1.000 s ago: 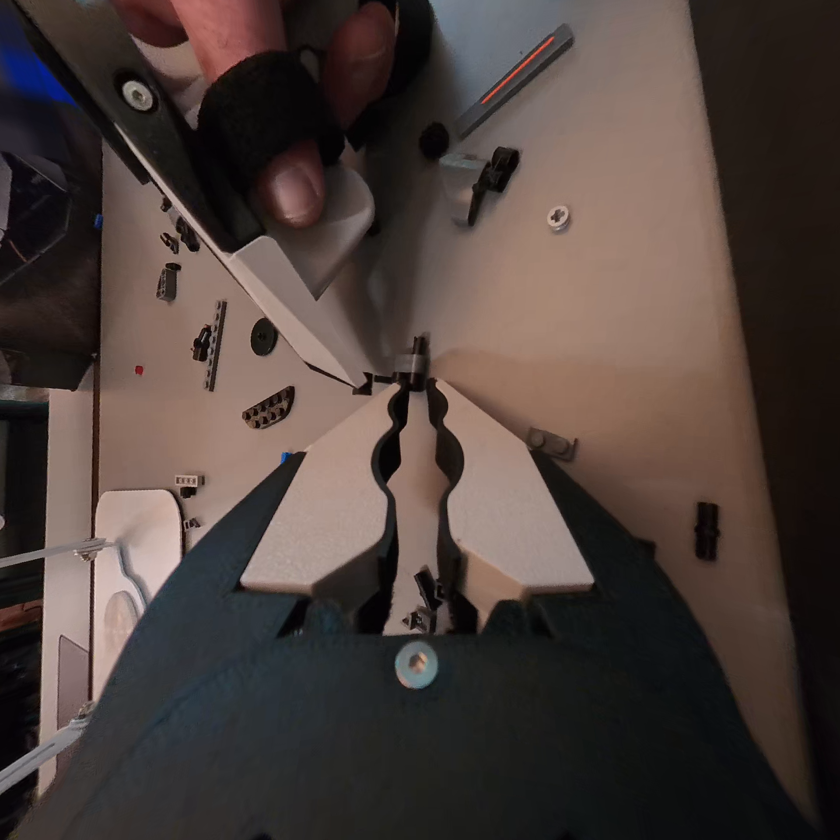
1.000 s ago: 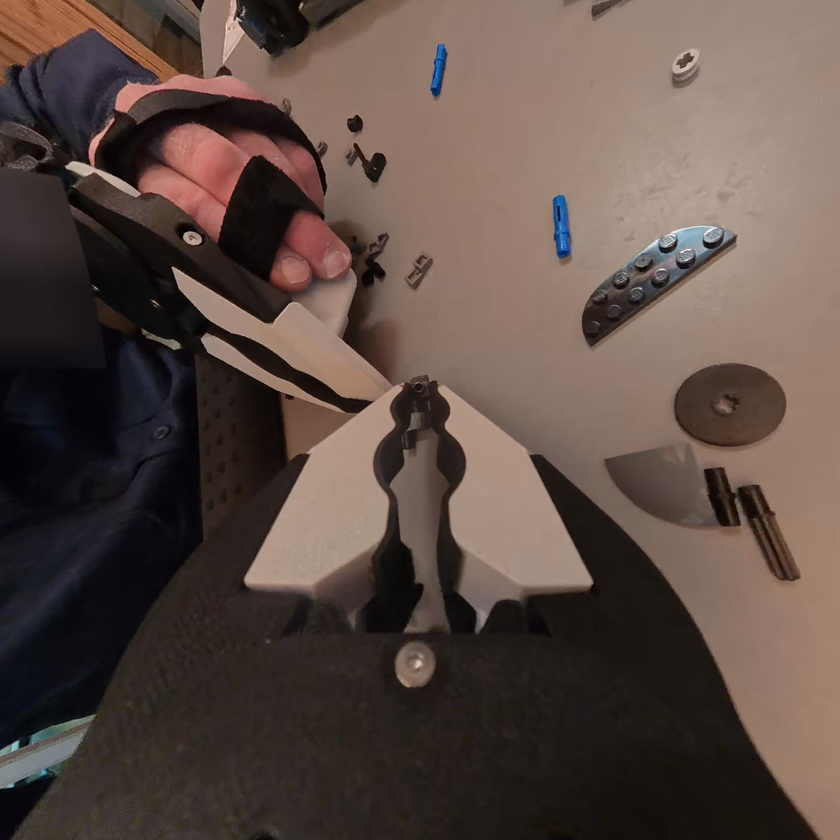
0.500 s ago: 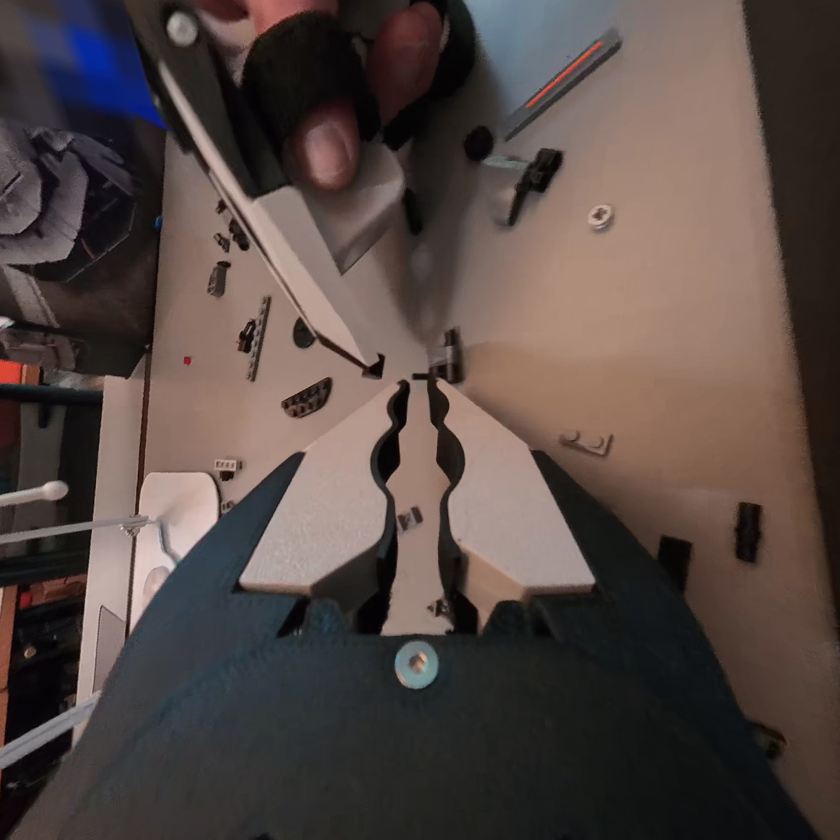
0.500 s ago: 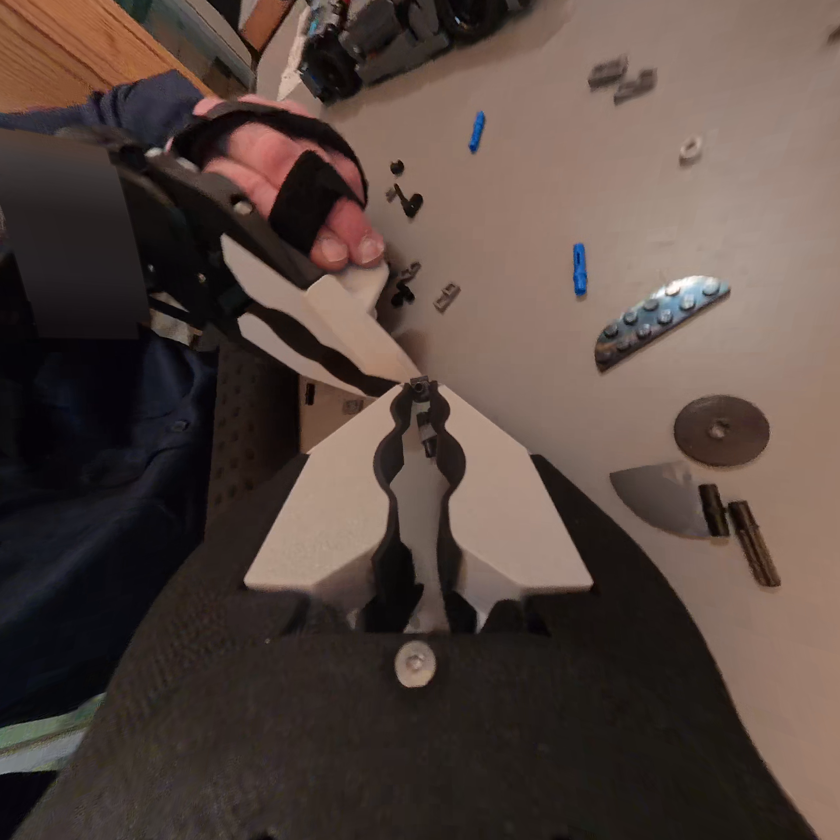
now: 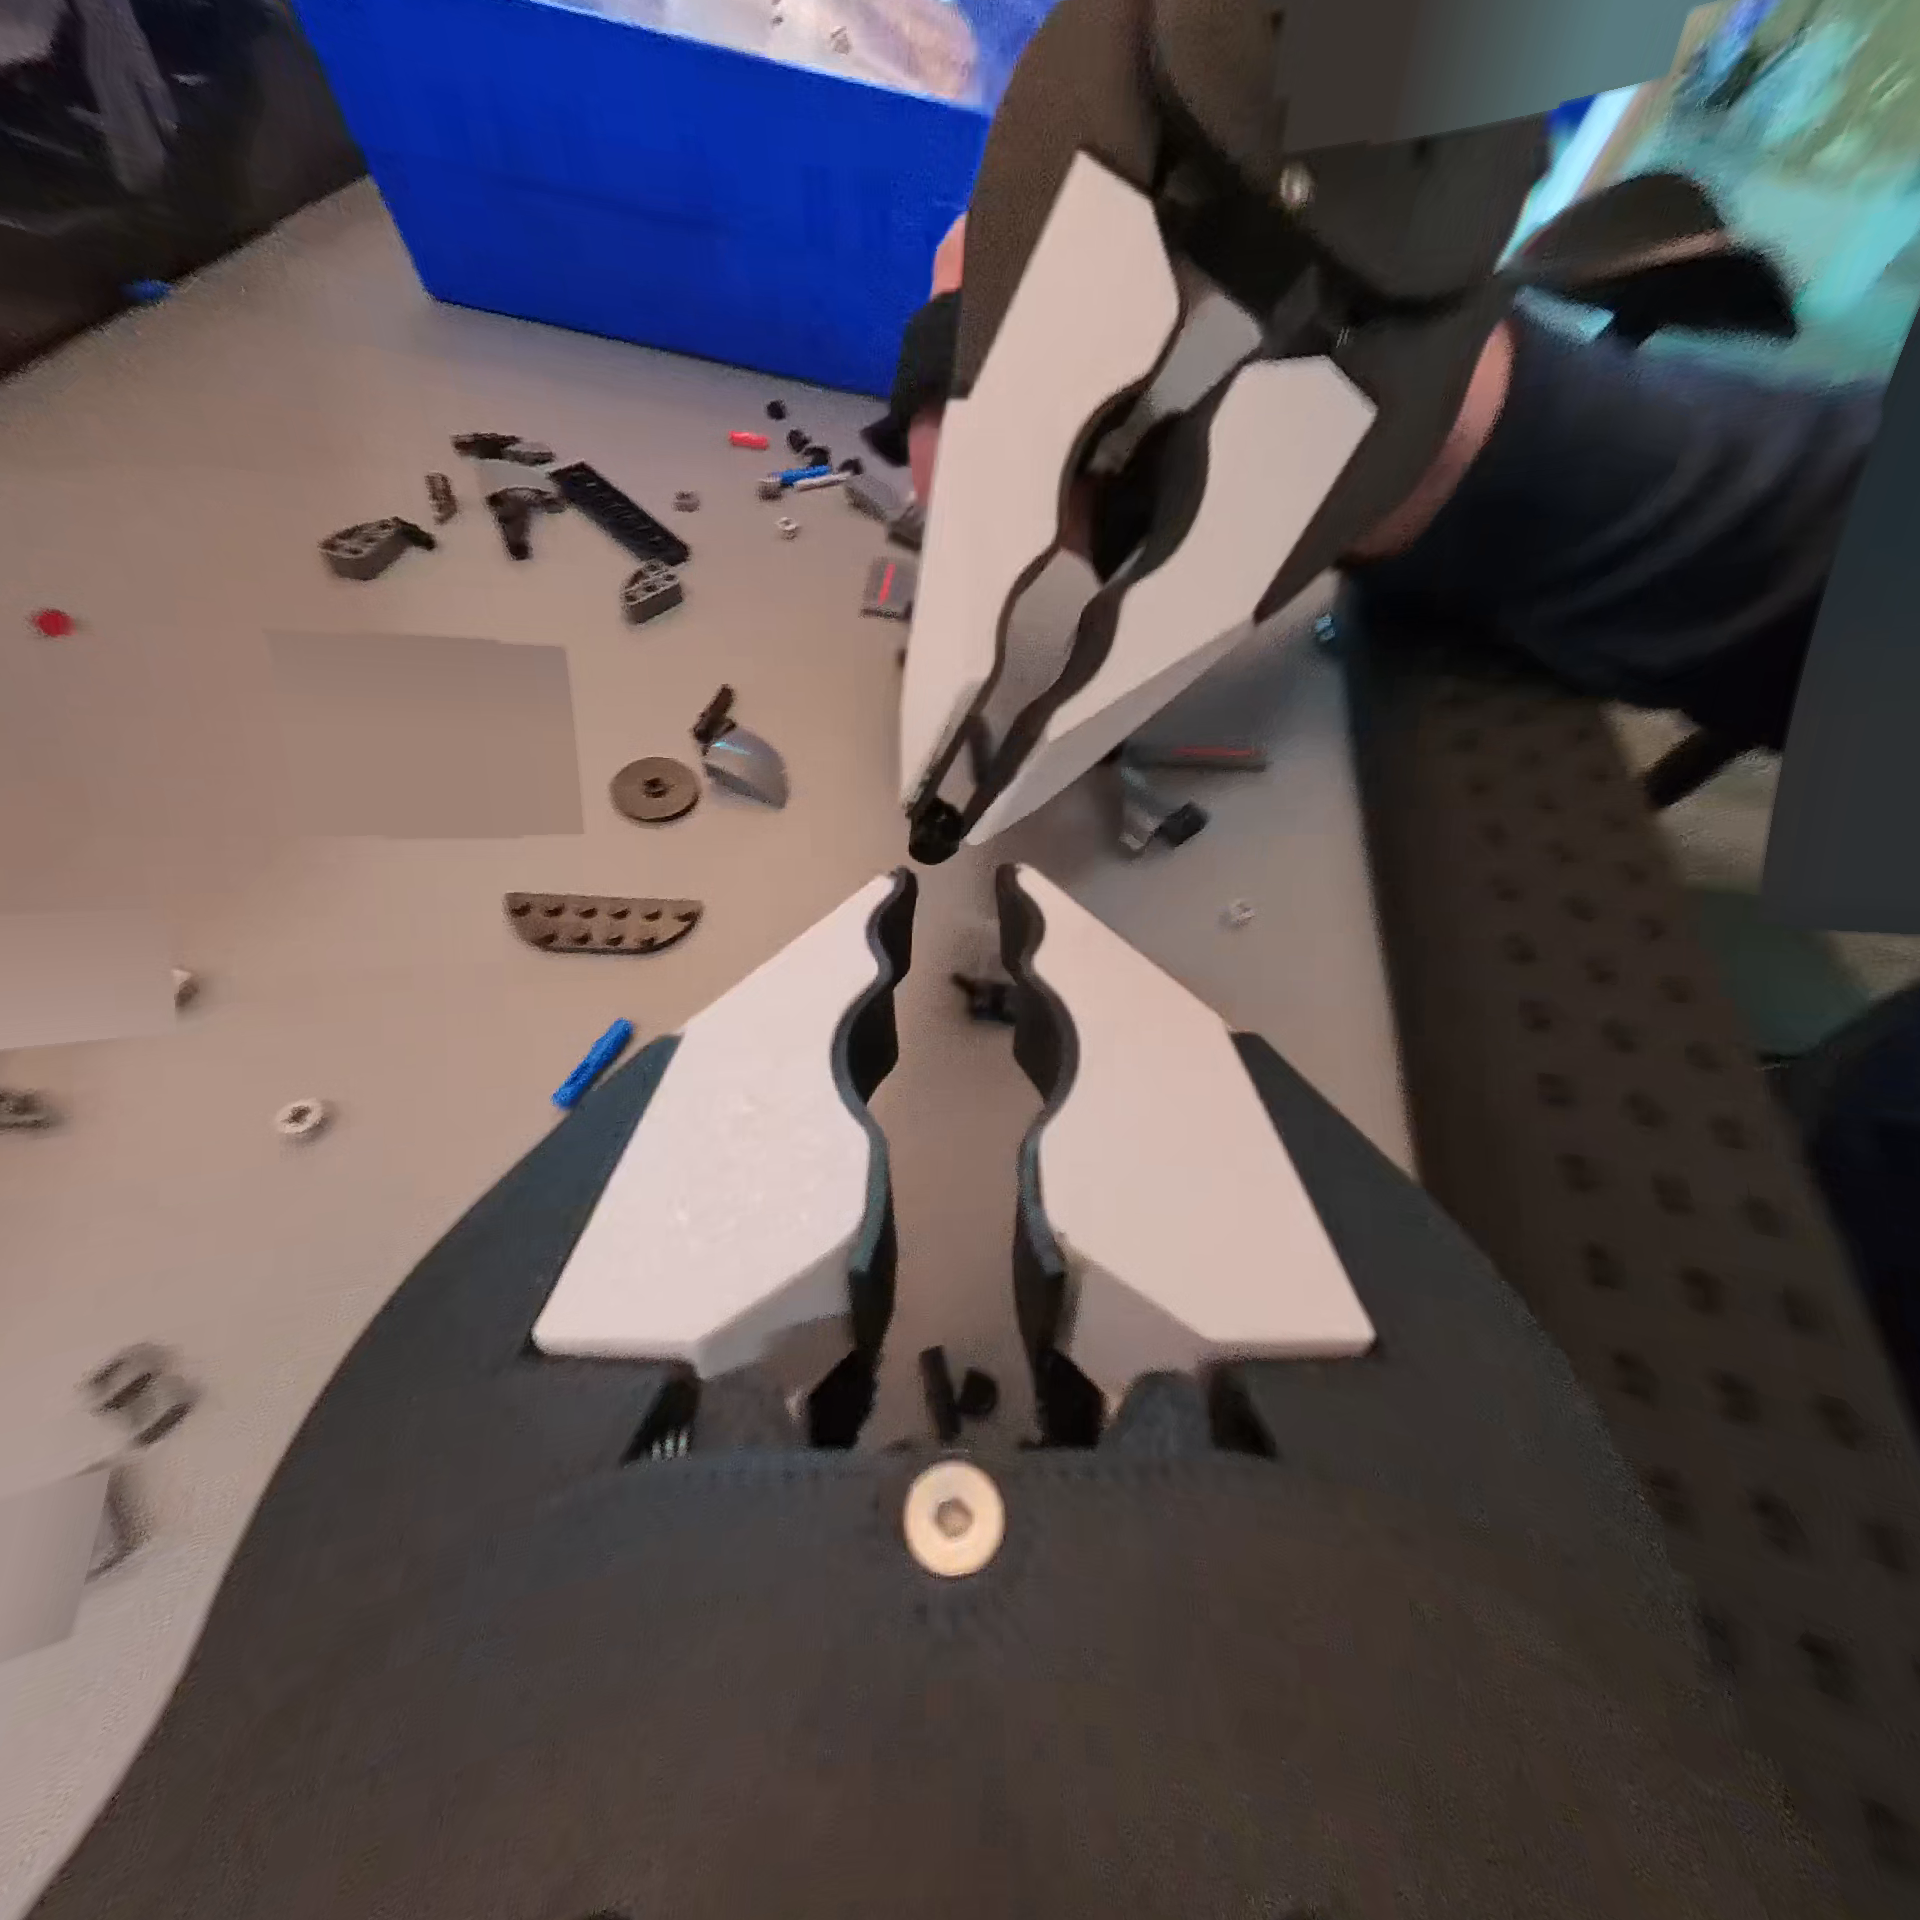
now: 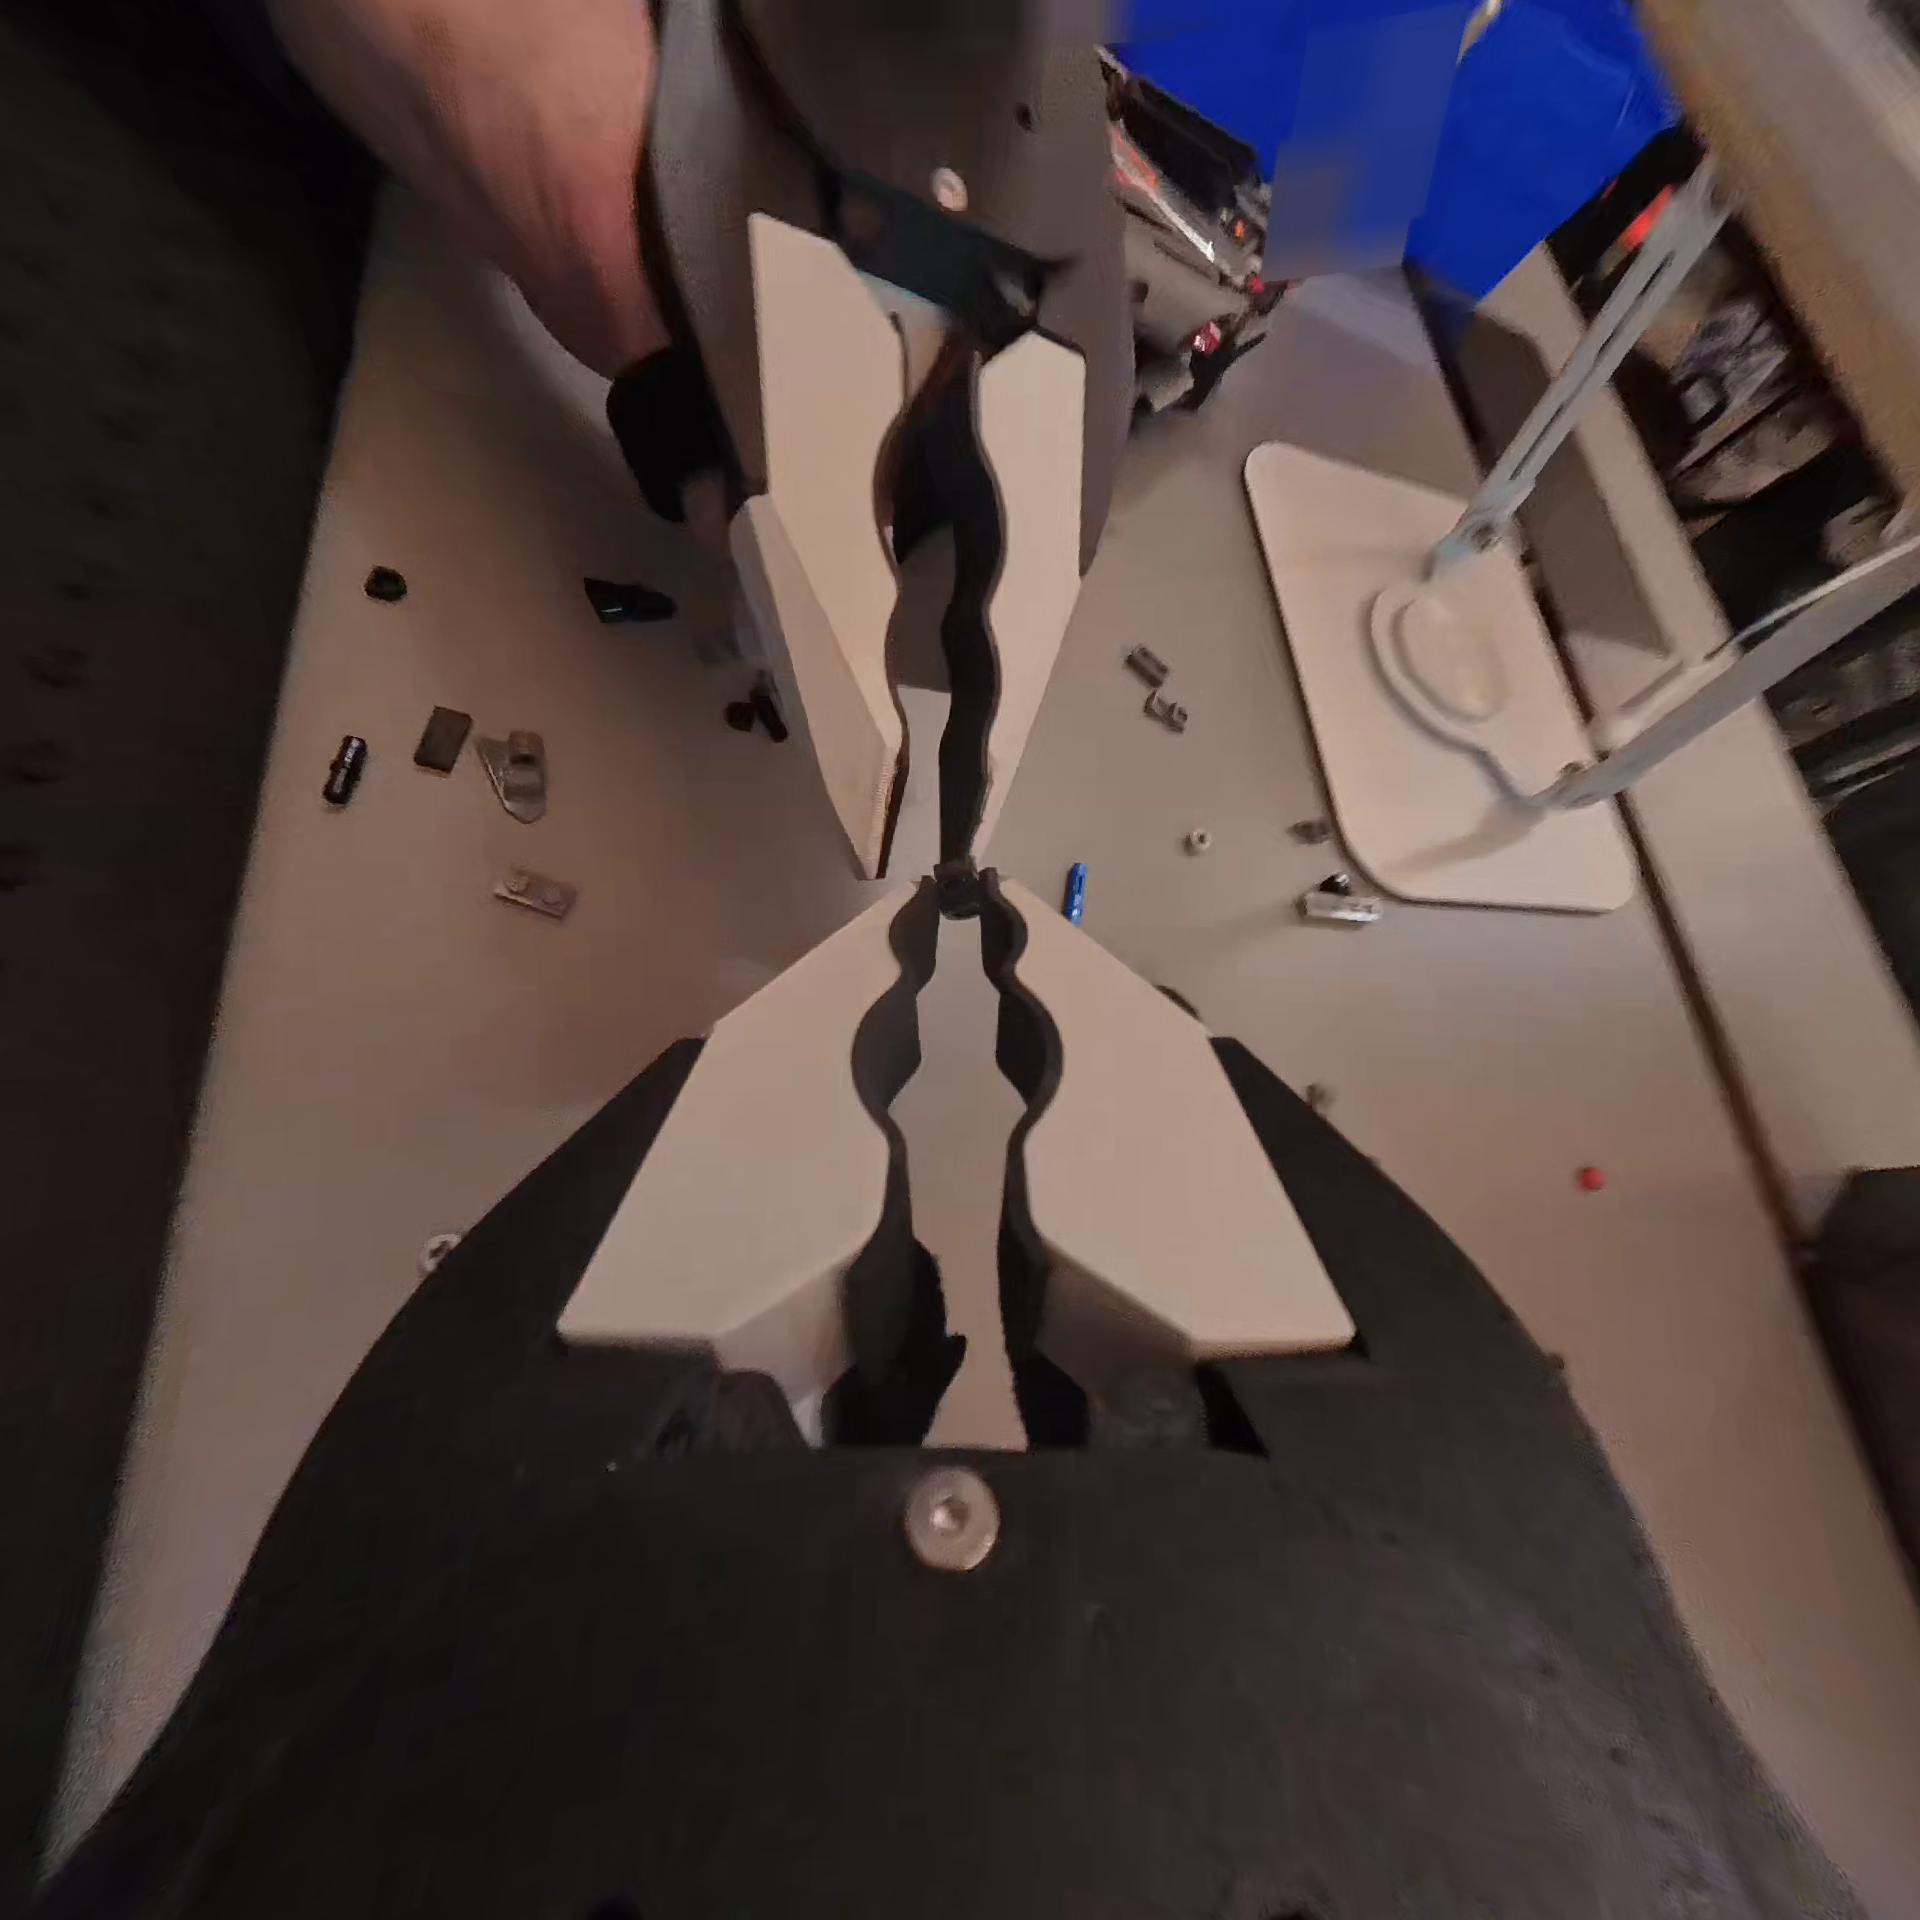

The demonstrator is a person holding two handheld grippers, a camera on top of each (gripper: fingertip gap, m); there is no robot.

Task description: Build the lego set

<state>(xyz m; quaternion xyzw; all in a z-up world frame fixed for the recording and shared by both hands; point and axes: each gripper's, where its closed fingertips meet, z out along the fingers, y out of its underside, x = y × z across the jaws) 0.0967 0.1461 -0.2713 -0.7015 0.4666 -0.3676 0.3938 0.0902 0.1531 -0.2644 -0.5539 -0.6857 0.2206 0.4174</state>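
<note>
Pinching a small black lego piece [image 6: 958,894] at its very tips, the right claw [image 6: 961,902] meets the left claw [image 5: 954,881], whose fingers stand apart just below that piece, empty, above the part-strewn desk [image 5: 312,987].

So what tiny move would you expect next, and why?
Probably easing the open left gripper forward around the small black piece, then closing. The right gripper pinches that piece at its tips, just beyond the left fingers, which stand apart and empty. I can't tell whether a handover or a joining is meant.
</note>
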